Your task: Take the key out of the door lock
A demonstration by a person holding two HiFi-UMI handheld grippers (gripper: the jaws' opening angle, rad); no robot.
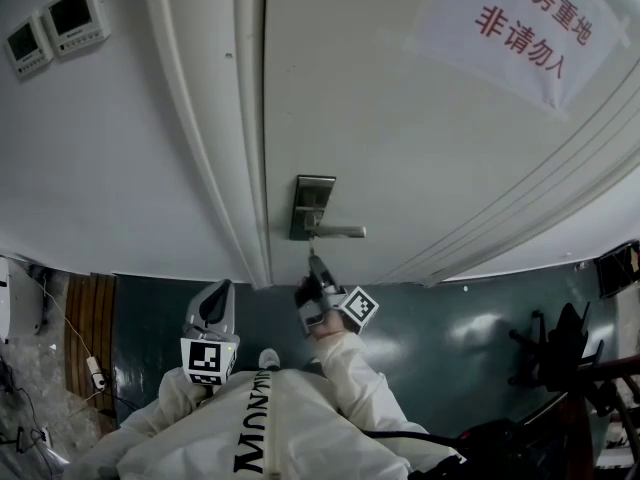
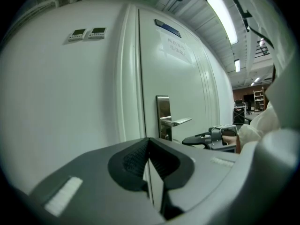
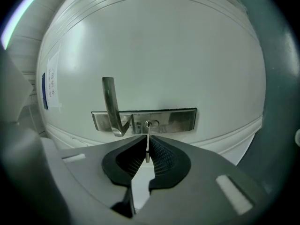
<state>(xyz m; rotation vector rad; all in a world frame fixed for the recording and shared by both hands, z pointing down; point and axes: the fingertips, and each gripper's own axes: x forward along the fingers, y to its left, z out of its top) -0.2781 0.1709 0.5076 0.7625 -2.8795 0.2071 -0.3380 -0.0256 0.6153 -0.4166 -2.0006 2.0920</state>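
The white door [image 1: 420,148] carries a steel lock plate [image 1: 312,206] with a lever handle [image 1: 340,231]. My right gripper [image 1: 313,258] points at the plate from just below the handle. In the right gripper view it [image 3: 147,146] is shut on a thin key [image 3: 148,139]. The key's tip reaches toward the keyhole [image 3: 151,123]; whether it is still inside I cannot tell. My left gripper [image 1: 222,286] hangs back to the left, off the door. Its jaws [image 2: 149,142] are shut with nothing between them. From there I see the lock plate [image 2: 162,111] and the right gripper [image 2: 201,138].
A paper sign with red characters [image 1: 520,23] hangs high on the door. Two wall control panels [image 1: 55,23] sit left of the door frame [image 1: 215,118]. Dark furniture [image 1: 560,353] stands on the floor at the right, cables [image 1: 95,368] at the left.
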